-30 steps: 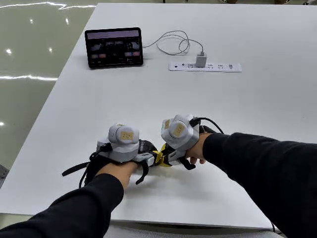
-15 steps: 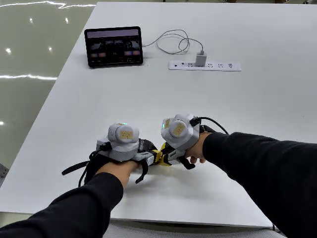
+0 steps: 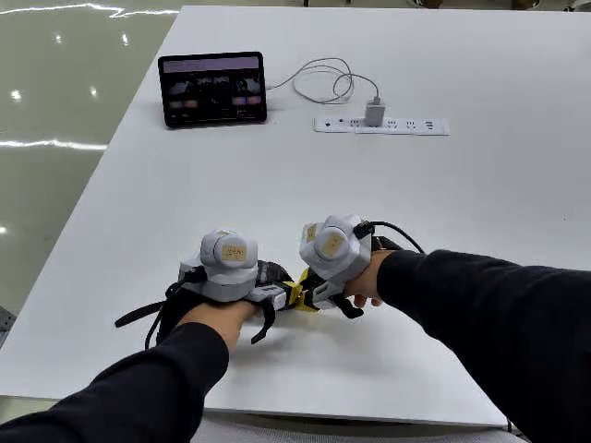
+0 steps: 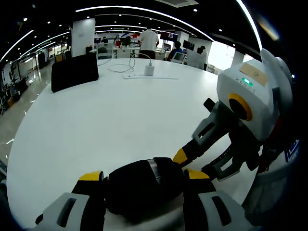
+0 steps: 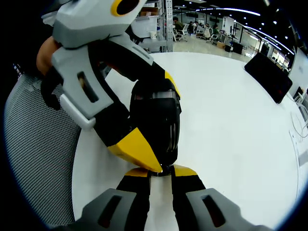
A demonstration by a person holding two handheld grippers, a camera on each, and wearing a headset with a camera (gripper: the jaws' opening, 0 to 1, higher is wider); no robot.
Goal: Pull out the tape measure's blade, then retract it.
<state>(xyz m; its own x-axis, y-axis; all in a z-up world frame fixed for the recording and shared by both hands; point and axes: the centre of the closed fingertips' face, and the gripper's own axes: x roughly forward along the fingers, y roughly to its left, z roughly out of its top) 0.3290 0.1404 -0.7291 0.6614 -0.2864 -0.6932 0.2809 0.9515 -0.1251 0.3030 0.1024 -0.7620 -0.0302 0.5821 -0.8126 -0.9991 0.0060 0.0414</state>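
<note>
Here, your left gripper gripped the tape measure, a rounded black case with a grey band, its jaws spread wide around it near the table's front edge. Your right gripper was pinched almost closed on the case's edge. In the head view, both grippers hid that spot.

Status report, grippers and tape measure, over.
Left gripper shut on tape measure body. Right gripper pinching its front edge; no blade out yet. Tablet, power strip far off.
</note>
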